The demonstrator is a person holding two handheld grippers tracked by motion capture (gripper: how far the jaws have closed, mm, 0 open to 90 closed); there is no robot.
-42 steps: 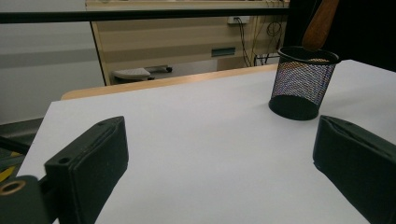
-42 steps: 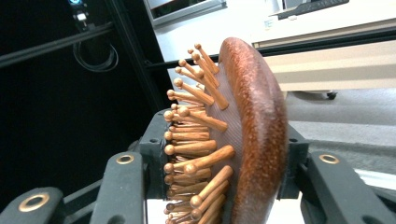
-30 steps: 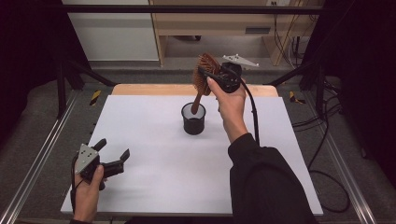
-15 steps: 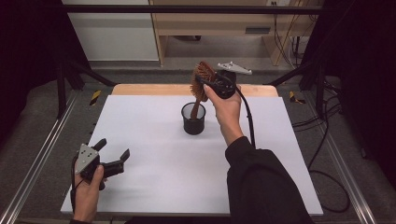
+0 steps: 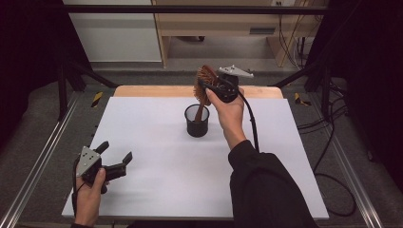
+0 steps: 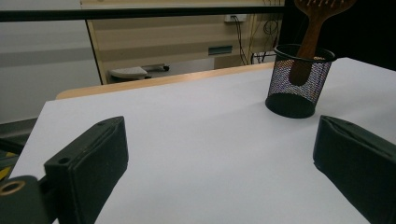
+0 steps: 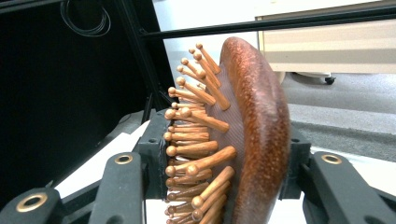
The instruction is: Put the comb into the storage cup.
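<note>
Lower now: upright hairbrush, handle down.

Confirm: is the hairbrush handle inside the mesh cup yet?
Yes. The hairbrush handle sits inside the mesh cup, leaning on its rim; the right gripper grips the head.

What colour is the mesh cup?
The mesh cup is black, clearest in the left gripper view.

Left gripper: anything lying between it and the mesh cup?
Nothing: bare white table separates the left gripper from the mesh cup, seen in the high view and the left gripper view.
</note>
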